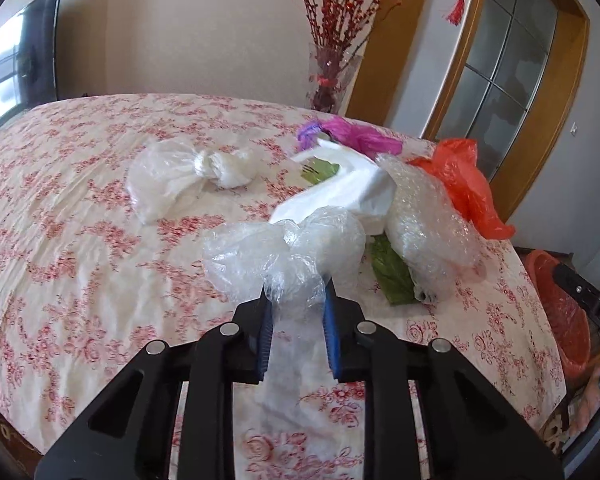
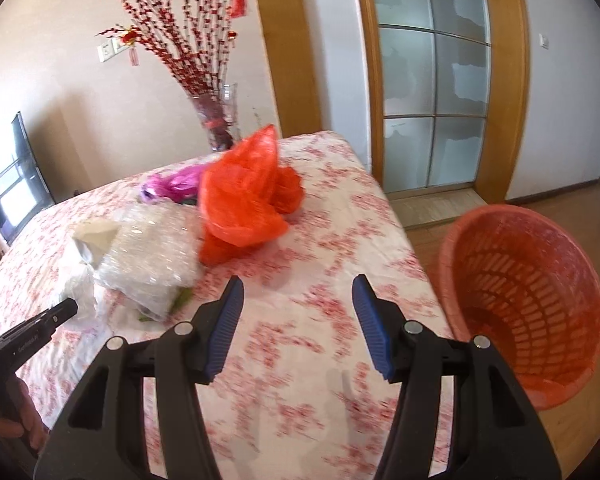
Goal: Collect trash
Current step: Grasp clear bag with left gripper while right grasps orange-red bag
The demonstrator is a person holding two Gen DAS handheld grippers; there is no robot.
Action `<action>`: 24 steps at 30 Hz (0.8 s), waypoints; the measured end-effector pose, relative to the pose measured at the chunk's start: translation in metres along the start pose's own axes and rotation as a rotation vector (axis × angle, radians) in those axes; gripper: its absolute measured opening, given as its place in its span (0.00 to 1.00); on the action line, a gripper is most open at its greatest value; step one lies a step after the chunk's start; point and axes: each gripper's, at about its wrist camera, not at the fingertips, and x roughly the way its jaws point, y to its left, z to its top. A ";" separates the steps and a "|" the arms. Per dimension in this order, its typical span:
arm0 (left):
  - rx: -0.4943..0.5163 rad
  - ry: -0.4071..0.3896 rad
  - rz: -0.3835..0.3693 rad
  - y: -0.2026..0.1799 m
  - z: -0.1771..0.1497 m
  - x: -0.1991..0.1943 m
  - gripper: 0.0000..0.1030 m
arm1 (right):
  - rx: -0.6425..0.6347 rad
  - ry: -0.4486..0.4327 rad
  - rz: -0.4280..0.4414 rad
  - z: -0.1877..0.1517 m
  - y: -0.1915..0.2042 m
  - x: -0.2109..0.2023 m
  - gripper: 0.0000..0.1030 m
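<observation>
While my left tongs [image 1: 296,292] pinch the gathered neck of the clear plastic bag [image 1: 260,256], the stock on the floral tablecloth [image 1: 60,208] stands as follows.

Item, clear plastic bag: crumpled film, near edge of the cloth, its twisted end clamped between my blue pads [image 1: 265,336] and trailing back between the jaws. I judge it almost weightless, soft and slippery; the bunched neck is the right hold, since loose film would slide out.

Item, knotted clear bag [image 1: 180,176]: lies apart to the left, untouched. Best taken at the knot.

Item, bubble wrap [image 1: 424,220]: a springy roll, right of the held bag, touching the white plastic bag [image 1: 352,188]. Light, bulky, likely to spring back; it wants a wide bite across a fold.

Item, green wrapper [image 1: 392,276]: flat, partly under the bubble wrap. Thin; hard to lift off the cloth except by a raised edge.

Item, orange plastic bag [image 2: 244,204]: heaped near the far right corner of the table. Soft, easy to take at any peak.

Item, pink-purple plastic strands [image 2: 172,184]: behind the orange bag; limp.

Item, orange basket [image 2: 524,300]: slatted, on the wooden floor just beside the table's right edge, tipped toward me. I take it as the destination.

My right tongs [image 2: 298,320] are spread apart with nothing between them, over bare cloth between the pile and the basket.
</observation>
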 end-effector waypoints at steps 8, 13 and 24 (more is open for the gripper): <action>-0.038 -0.031 0.024 0.022 0.005 -0.019 0.21 | -0.041 0.006 0.093 0.028 0.044 0.027 0.38; -0.055 -0.037 0.034 0.033 0.011 -0.020 0.21 | -0.053 0.017 0.106 0.047 0.066 0.051 0.33; -0.051 -0.039 0.013 0.031 0.017 -0.020 0.21 | -0.023 0.068 0.075 0.052 0.044 0.072 0.02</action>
